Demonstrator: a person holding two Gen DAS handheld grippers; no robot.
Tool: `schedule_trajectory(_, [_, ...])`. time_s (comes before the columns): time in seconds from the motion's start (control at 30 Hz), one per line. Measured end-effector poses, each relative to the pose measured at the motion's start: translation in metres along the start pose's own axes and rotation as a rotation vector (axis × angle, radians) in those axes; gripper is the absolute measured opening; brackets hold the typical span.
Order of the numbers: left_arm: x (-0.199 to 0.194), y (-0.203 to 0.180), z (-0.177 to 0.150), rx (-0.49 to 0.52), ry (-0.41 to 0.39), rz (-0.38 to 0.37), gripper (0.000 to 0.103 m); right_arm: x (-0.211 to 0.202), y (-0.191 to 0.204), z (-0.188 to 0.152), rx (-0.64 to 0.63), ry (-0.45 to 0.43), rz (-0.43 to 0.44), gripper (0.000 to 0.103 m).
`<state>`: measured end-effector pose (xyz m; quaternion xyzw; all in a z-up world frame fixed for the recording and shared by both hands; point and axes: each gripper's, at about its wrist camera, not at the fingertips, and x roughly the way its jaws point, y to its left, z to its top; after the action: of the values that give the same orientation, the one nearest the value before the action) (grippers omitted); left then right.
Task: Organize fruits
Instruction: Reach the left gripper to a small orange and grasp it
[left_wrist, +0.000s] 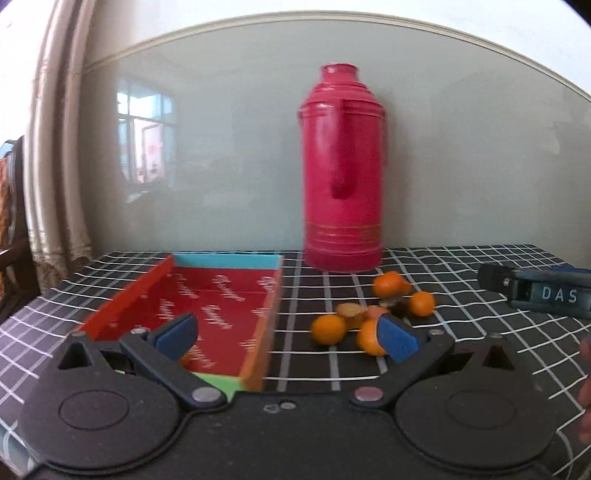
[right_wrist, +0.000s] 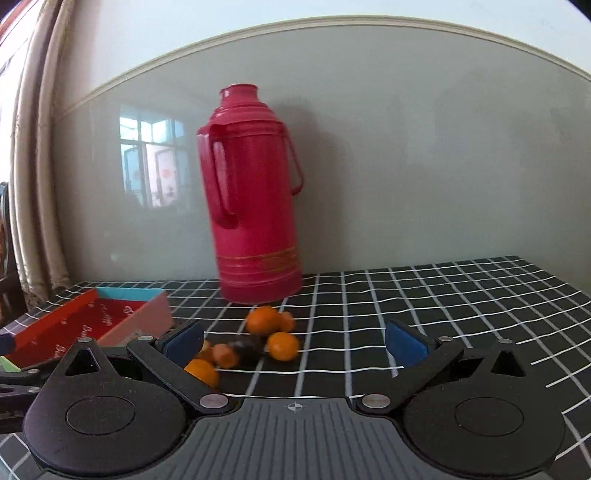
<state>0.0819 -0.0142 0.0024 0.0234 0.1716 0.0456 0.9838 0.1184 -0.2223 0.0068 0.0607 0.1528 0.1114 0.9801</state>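
Several small oranges (left_wrist: 328, 329) lie in a cluster with a dark fruit (left_wrist: 397, 307) on the black checked tablecloth, right of a red open box (left_wrist: 218, 295) with a blue far wall. My left gripper (left_wrist: 288, 334) is open and empty, over the box's near right corner. In the right wrist view the oranges (right_wrist: 263, 320) and the dark fruit (right_wrist: 246, 347) lie ahead left, the box (right_wrist: 92, 321) at far left. My right gripper (right_wrist: 293, 345) is open and empty, just short of the fruit. It also shows in the left wrist view (left_wrist: 532, 291) at the right edge.
A tall red thermos (left_wrist: 341, 173) stands behind the fruit against the grey wall; it also shows in the right wrist view (right_wrist: 255, 199). A curtain (left_wrist: 55, 147) hangs at the left. The tablecloth (right_wrist: 461, 306) stretches out to the right.
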Motion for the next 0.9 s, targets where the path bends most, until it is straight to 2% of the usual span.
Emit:
schedule_trajectory(0.07, [0.004, -0.010, 0.001, 0.016, 0.006, -0.023, 0.097, 0.000, -0.007, 0.000, 0.003, 0.004, -0.002, 0.103])
schedule_trajectory(0.2, [0.018, -0.032, 0.001, 0.052, 0.008, -0.023, 0.097, 0.004, -0.013, -0.001, -0.015, 0.036, -0.025, 0.103])
schedule_trajectory(0.3, [0.036, -0.041, 0.000, 0.038, 0.056, -0.040, 0.092, 0.006, -0.018, -0.002, -0.014, 0.046, -0.034, 0.103])
schedule_trajectory(0.37, [0.050, -0.046, -0.001, 0.033, 0.099, -0.065, 0.078, 0.008, -0.022, -0.001, -0.015, 0.044, -0.047, 0.103])
schedule_trajectory(0.5, [0.071, -0.054, -0.001, 0.044, 0.151, -0.078, 0.070, 0.017, -0.034, 0.001, 0.015, 0.049, -0.072, 0.103])
schedule_trajectory(0.57, [0.080, -0.054, -0.001, 0.042, 0.179, -0.088, 0.059, 0.025, -0.040, 0.002, 0.029, 0.057, -0.094, 0.103])
schedule_trajectory(0.67, [0.093, -0.054, -0.001, 0.036, 0.223, -0.100, 0.052, 0.037, -0.050, 0.002, 0.062, 0.074, -0.123, 0.103])
schedule_trajectory(0.8, [0.107, -0.056, -0.006, 0.055, 0.268, -0.104, 0.052, 0.047, -0.054, 0.001, 0.069, 0.092, -0.120, 0.103])
schedule_trajectory(0.83, [0.111, -0.056, -0.006, 0.054, 0.289, -0.107, 0.049, 0.049, -0.053, 0.001, 0.061, 0.094, -0.117, 0.103])
schedule_trajectory(0.9, [0.114, -0.053, -0.006, 0.028, 0.298, -0.149, 0.032, 0.050, -0.051, 0.001, 0.051, 0.098, -0.111, 0.103])
